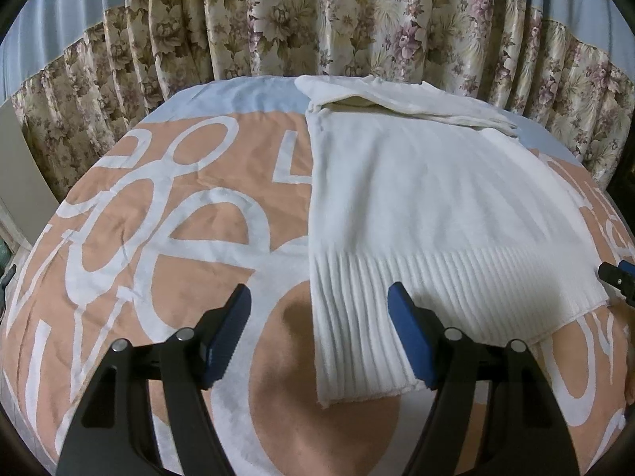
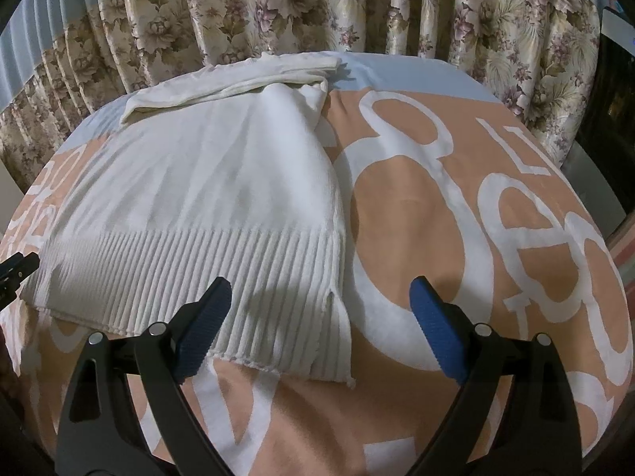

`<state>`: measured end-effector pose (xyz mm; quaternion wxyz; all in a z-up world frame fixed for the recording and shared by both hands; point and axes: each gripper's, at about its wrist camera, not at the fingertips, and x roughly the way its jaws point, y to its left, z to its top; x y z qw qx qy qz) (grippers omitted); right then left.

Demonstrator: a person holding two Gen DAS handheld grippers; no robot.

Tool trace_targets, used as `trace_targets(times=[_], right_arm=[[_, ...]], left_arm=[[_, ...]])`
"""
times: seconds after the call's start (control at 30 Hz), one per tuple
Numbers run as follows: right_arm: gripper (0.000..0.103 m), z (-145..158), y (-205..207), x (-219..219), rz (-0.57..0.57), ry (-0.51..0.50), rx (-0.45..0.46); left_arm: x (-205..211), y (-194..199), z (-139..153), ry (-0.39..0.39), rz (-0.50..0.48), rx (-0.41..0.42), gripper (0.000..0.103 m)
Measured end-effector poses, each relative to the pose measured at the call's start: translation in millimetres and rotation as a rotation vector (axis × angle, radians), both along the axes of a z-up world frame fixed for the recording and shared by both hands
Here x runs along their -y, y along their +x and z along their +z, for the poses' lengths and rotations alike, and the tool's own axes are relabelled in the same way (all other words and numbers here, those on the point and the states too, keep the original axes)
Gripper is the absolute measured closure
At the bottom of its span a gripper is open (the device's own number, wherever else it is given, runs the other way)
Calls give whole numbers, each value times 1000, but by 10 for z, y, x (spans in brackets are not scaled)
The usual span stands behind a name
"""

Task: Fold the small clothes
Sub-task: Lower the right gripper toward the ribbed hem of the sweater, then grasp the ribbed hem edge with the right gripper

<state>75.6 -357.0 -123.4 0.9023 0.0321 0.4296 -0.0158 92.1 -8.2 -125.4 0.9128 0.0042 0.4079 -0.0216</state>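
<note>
A white sweater (image 1: 428, 206) lies flat on the patterned bedspread (image 1: 166, 214), its ribbed hem nearest both claws. The left claw (image 1: 319, 331) hovers wide and empty, angled down over the hem's left corner; the right claw (image 2: 321, 327) likewise over the right corner. Sleeves fold across the far end, partly hidden, before the flowered curtain (image 2: 317, 8).

Bare bedcover (image 2: 416, 206) lies clear beside the white sweater (image 2: 206, 198); floral curtain (image 2: 317, 8) blocks the far edge.
</note>
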Motion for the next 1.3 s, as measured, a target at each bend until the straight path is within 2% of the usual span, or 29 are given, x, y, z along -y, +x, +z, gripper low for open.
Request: trace_targets(times=[0.5,0.63,0.67,0.73,0.8,0.83,0.9,0.97,1.3], right_arm=[[13,-53,15,16,-5,5,-10],[18,-93,41,10,0,8,-30],[26,-115,50,3,4,12,-42],[33,-156,66,-29,17,10,-59],[55,-146,72,-73,45,15,-58],[61,-142,81,-94,60,27,-59],[82,-137,92,-125,80,53,-64],[89,-132,105,-166,95,73,-68],[89,-137,104,-185,96,77,-66]], left_arm=[[13,30,-68,-4,-2,-11,31],[18,31,-75,-3,-2,-12,31],[16,33,-80,-3,-3,-14,31],[16,36,-88,-5,-4,-16,31],[17,38,-98,-5,-6,-16,31],[19,38,-101,-4,-5,-16,31],[21,37,-103,-5,-6,-18,31],[28,39,-98,-6,-4,-17,31],[96,48,-133,-9,-15,-27,31]])
